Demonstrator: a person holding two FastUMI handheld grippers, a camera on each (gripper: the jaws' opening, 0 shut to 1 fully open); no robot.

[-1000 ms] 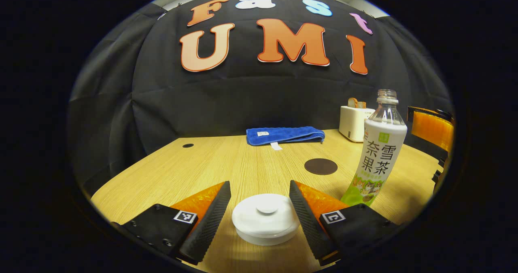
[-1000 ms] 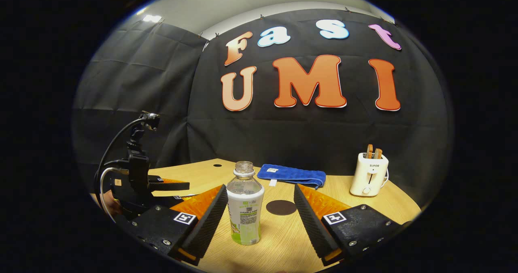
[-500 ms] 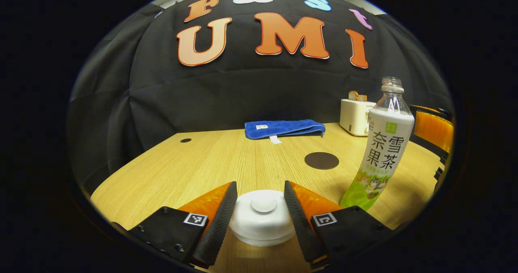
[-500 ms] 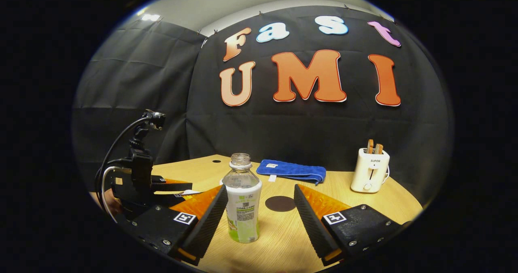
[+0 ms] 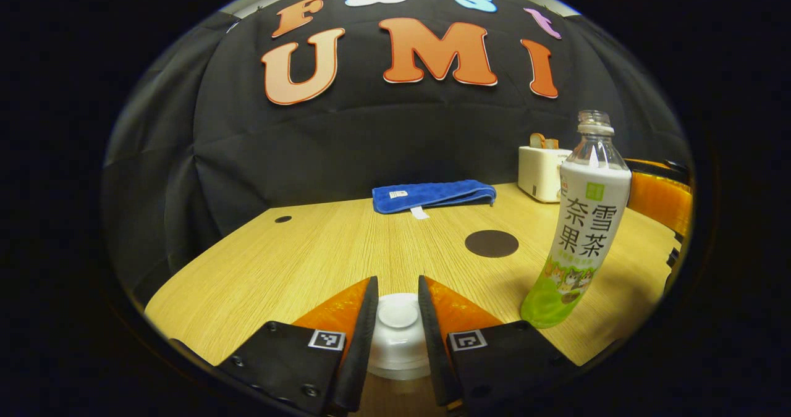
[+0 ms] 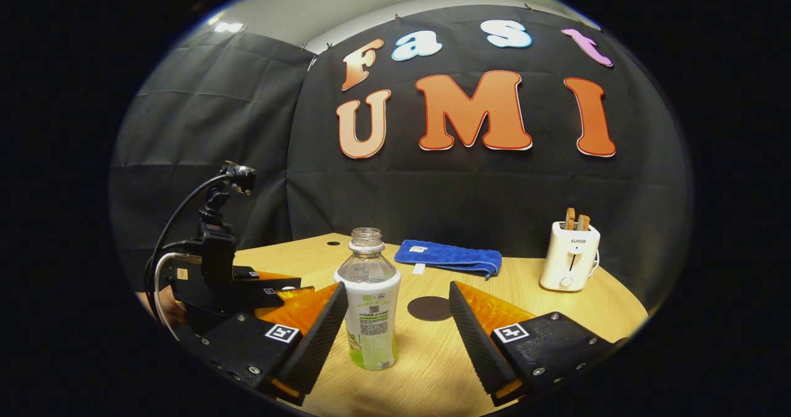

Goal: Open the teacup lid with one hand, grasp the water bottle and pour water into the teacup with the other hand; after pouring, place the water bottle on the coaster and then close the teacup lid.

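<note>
Gripping: left gripper [image 5: 397,318] has its jaws nearly closed, both fingers pressed on the sides of the white teacup lid [image 5: 398,318]
Lid position: near edge of the table [image 5: 296,256], between the fingers [image 5: 364,336]; can't tell whether it has lifted off the cup underneath
Right gripper: right gripper [image 6: 395,327] jaws wide apart, holding nothing
Bottle: water bottle [image 6: 369,299] stands upright, uncapped, between the right gripper's fingers [image 6: 321,333], closer to the left one; can't tell if that finger touches it, the right finger is well apart from it
Bottle in left gripper view: water bottle [image 5: 578,225] stands to the right of the lid, apart from it
Coaster: dark round coaster [image 5: 492,243] lies flat on the table, beyond the bottle and lid, nothing on it; in right gripper view coaster [image 6: 430,308] sits just past the bottle, to its right
Left gripper from the right gripper view: left gripper [image 6: 290,287] low over the table at far left, to the left of the bottle, cables running off its back
Towel: folded blue towel [image 5: 432,194] at the far side of the table by the black cloth
Toaster: white toaster [image 6: 570,255] with slices sticking up, at the far right of the table
</note>
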